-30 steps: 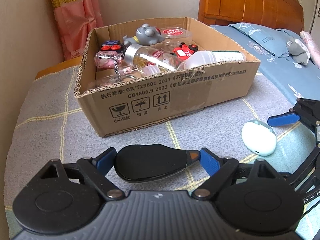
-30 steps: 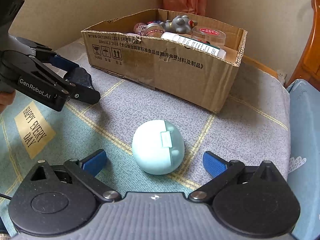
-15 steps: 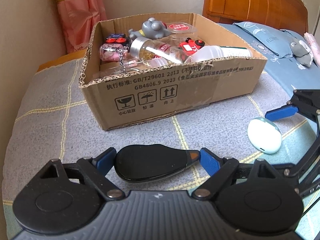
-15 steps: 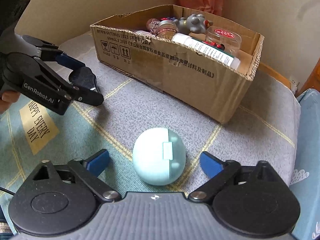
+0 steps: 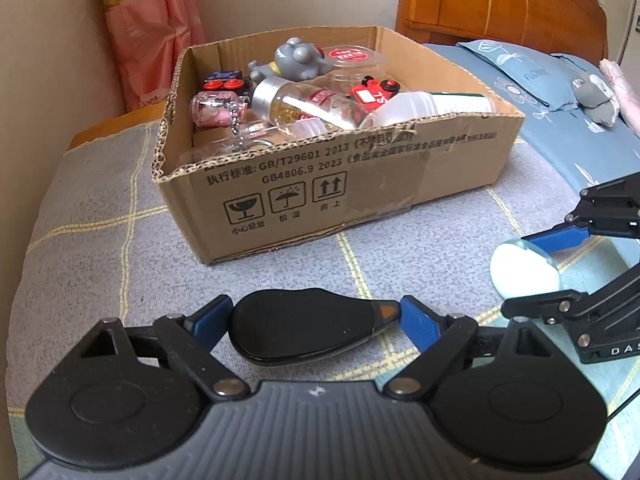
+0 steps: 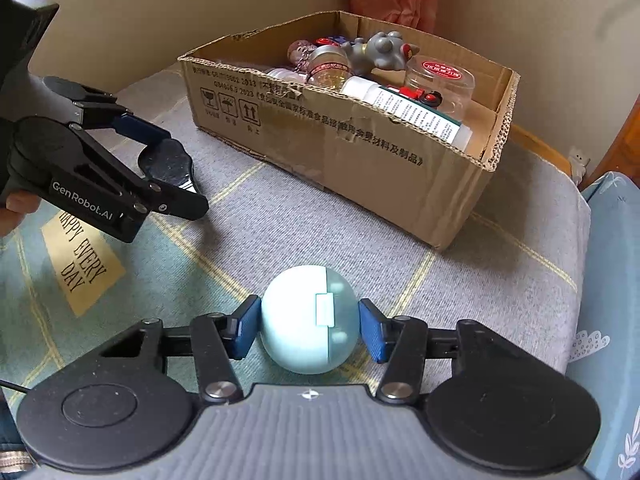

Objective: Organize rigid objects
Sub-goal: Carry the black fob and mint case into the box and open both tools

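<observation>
A pale blue egg-shaped case lies on the grey checked blanket. My right gripper is closing its jaws on the case, and both blue pads press its sides. From the left wrist view, the case sits at the right between the right gripper's fingers. My left gripper is shut on a flat black teardrop-shaped object with an orange tip, held just above the blanket. The open cardboard box stands beyond both grippers, holding bottles, jars, a grey toy figure and a red toy.
The box sits near the wall corner with a pink curtain behind it. A bed with blue bedding, a grey plush toy and a wooden headboard lies to the right. A "HAPPY EVERY DAY" label marks the blanket.
The right gripper's jaws went from wide apart to pressed against the pale blue case. The left gripper keeps its hold on the black object in the same place.
</observation>
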### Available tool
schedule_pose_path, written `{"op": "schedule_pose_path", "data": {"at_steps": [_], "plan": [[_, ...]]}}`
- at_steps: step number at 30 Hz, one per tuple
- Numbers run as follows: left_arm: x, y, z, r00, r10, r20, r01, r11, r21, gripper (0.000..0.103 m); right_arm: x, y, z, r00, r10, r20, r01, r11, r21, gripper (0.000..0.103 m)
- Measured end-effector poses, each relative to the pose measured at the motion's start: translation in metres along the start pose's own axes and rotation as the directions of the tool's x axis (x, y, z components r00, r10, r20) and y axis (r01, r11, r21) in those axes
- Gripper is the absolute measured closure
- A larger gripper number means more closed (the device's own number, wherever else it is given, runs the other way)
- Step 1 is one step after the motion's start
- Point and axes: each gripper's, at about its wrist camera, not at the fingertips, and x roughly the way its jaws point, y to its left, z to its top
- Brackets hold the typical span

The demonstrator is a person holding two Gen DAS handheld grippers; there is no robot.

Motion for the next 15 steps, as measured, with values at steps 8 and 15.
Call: {"op": "schedule_pose_path", "data": {"at_steps": [8, 15], "plan": [[-0.028, -0.003, 0.007, 0.998, -0.056, -0.018, 0.057, 0.997, 0.047, 0.014, -0.023, 0.009, 0.003, 1.0, -0.001, 0.014, 0.001, 1.0, 0.015, 0.045], [-0.06, 0.003, 0.029, 0.996, -0.091, 0.025, 0.089, 0.994, 0.066, 0.014, -0.06, 0.011, 0.024, 0.995, -0.024, 0.094, 0.02, 0.999, 0.038, 0.045]]}}
